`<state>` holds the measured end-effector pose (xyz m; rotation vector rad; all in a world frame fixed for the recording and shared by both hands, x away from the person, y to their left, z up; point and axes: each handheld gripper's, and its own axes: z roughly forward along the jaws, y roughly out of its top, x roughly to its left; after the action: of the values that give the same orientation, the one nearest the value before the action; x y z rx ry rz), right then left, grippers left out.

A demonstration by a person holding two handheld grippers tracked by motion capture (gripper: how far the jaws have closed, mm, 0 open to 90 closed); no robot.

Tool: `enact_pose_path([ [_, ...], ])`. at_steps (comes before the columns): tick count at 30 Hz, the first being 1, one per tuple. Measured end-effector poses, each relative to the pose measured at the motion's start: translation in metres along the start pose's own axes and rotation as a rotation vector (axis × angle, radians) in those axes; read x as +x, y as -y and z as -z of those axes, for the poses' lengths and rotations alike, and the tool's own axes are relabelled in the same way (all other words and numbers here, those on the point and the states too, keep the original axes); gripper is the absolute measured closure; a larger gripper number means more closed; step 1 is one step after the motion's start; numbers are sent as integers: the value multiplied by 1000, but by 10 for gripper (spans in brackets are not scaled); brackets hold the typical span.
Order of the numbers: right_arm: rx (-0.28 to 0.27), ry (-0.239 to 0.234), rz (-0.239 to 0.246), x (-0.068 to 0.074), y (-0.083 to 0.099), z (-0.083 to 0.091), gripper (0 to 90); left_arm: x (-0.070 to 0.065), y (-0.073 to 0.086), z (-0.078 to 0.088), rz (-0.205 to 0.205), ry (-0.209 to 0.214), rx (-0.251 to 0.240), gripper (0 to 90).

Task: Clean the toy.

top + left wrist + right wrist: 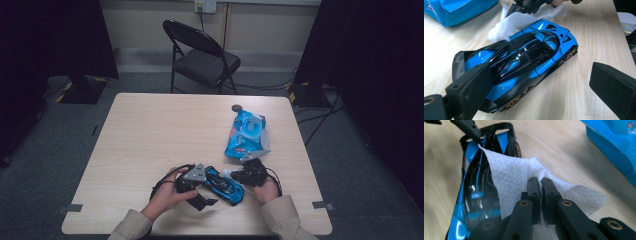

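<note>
Pinching a white wipe point(524, 180) in closed jaws, the right gripper point(540, 182) pressed it on a blue toy car point(524, 57).
The left gripper point(541, 85) stood open around the car's tail; a blue wipe pack point(245, 135) lay beyond.

Beige sleeves cover both forearms at the bottom edge of the high view. The left gripper point(200, 192) is black with a grey three-cornered plate on top and a thin black cable looping off at its left. The right gripper point(239, 175) is black too, a dark cable curling round its right side. In the right gripper view, black link arms carry brass-coloured rivets, and small screw holes dot the narrow jaws.
</note>
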<state>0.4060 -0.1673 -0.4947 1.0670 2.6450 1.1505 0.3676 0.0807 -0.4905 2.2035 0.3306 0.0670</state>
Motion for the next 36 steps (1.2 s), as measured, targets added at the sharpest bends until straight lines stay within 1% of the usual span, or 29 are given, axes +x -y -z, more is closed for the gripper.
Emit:
enact_pose_path([
  [2,3,-2,4,1,-6,-6,866,0,0,0,-1,-1,-1,40],
  [7,5,-9,1,1,-15,-14,865,0,0,0,-1,0,0,40],
  [12,19,0,16,4,-26,-24,864,0,0,0,2,2,-5,40],
  [19,31,-4,13,5,-40,-35,863,0,0,0,-4,1,0,40],
  [21,39,-6,15,5,-46,-41,863,0,0,0,-3,2,-2,40],
  [25,42,-5,25,7,-51,-45,863,0,1,0,-2,4,-5,40],
  [31,33,-2,25,9,-55,-51,862,0,1,0,-5,4,-4,40],
  [36,17,17,33,10,-56,-47,859,1,1,1,5,13,-9,41],
])
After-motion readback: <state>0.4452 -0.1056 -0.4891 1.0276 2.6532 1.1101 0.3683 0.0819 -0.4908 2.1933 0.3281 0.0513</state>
